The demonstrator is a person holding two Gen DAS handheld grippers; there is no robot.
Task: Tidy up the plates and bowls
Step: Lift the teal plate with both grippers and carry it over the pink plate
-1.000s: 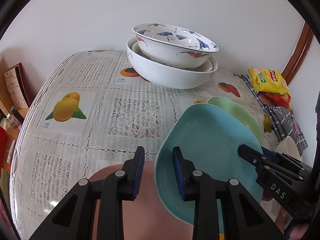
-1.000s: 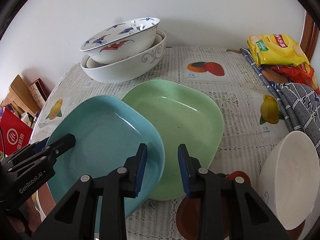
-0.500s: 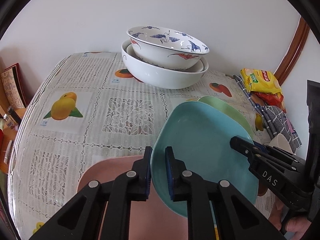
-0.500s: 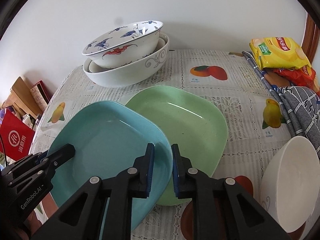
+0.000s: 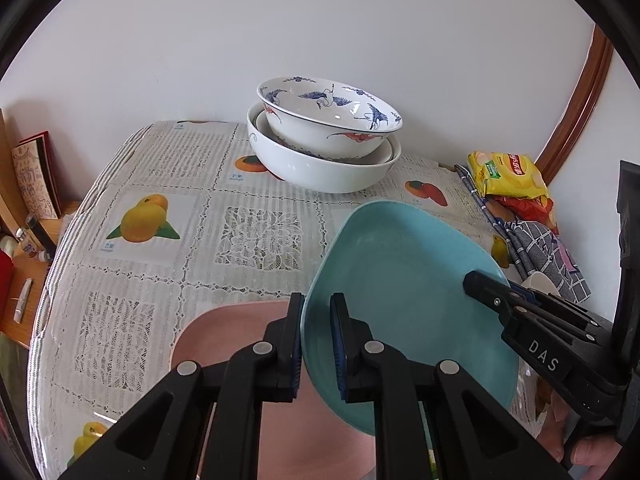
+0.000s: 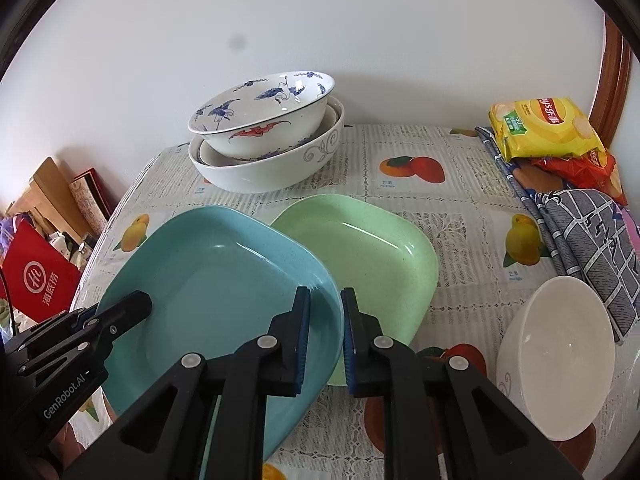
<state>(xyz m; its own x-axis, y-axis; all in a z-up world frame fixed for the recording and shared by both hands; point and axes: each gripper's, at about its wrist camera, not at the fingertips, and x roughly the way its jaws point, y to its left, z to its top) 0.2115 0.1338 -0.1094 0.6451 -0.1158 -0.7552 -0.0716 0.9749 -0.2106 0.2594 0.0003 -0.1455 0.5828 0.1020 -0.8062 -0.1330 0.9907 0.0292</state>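
A blue square plate (image 5: 404,280) (image 6: 216,292) is lifted and tilted. My left gripper (image 5: 316,344) is shut on its left rim; in the right wrist view it shows at the plate's left edge (image 6: 116,320). My right gripper (image 6: 324,336) is shut on the plate's right rim; in the left wrist view it shows at the right (image 5: 504,304). A pink plate (image 5: 224,332) lies under the left gripper. A green plate (image 6: 368,252) lies on the table beside the blue one. A white bowl (image 6: 556,356) lies tilted at the right. Stacked patterned bowls (image 5: 324,136) (image 6: 264,136) stand at the back.
The table has a lace fruit-print cloth (image 5: 168,240). Snack bags (image 6: 540,128) and a grey checked cloth (image 6: 592,240) lie along the right edge. A red bag (image 6: 36,284) and books (image 5: 32,176) stand off the table's left side.
Both grippers closed on the blue plate's opposite rims and raised it. It now hides the green plate in the left wrist view.
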